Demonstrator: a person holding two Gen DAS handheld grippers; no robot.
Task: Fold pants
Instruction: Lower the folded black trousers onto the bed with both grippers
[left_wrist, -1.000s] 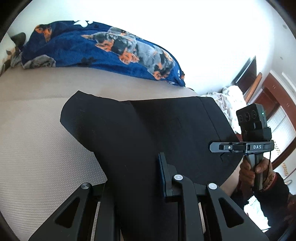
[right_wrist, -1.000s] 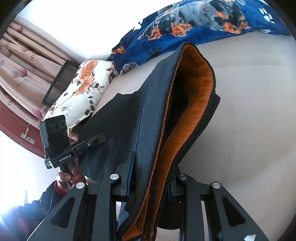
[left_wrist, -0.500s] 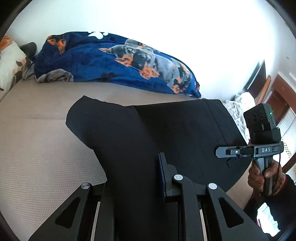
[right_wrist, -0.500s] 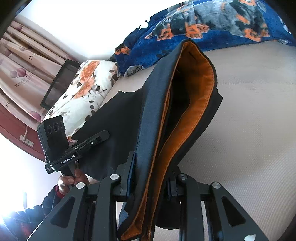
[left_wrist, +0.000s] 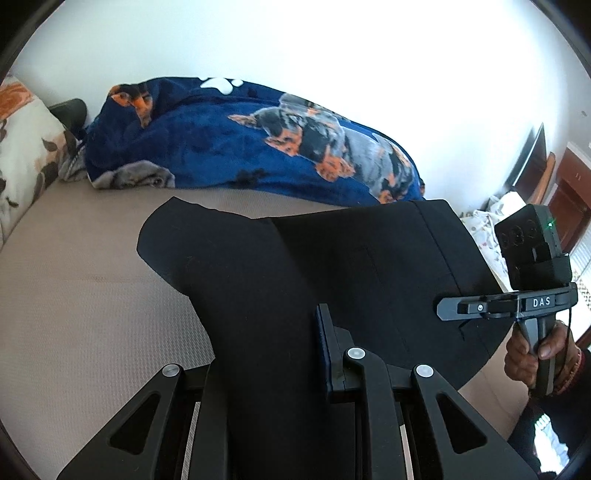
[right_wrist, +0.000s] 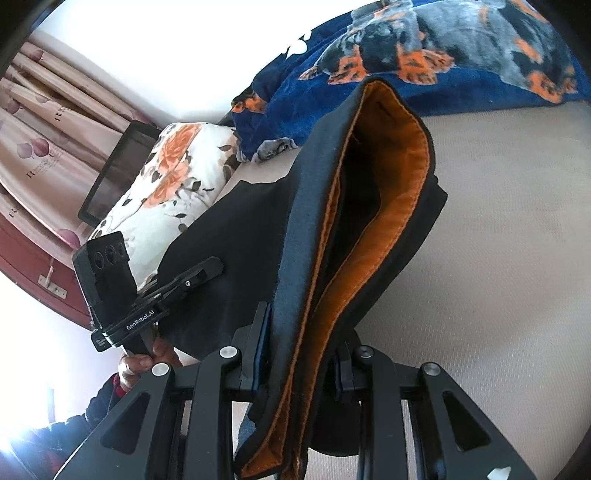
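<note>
Both hand-held grippers level, left hand-held gripper (left_wrist: 266, 369) and right hand-held gripper (right_wrist: 301, 354) clamping pants (left_wrist: 332, 266)

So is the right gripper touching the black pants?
Touching. The right wrist view shows the right gripper with its jaws clamped on the black pants, orange waistband lining between them.

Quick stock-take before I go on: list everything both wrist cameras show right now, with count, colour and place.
pants: one, black with orange waistband lining, spread on the bed, lifted at both gripped ends
bed: one, beige cover, under the pants
blanket: one, blue with dog print, bunched at the far side of the bed
pillow: one, white with orange flowers, at the bed's end
curtains: pink, behind the pillow
left gripper: black, jaws shut on pants fabric
right gripper: black, jaws shut on the waistband
hands: two, one on each gripper's handle
</note>
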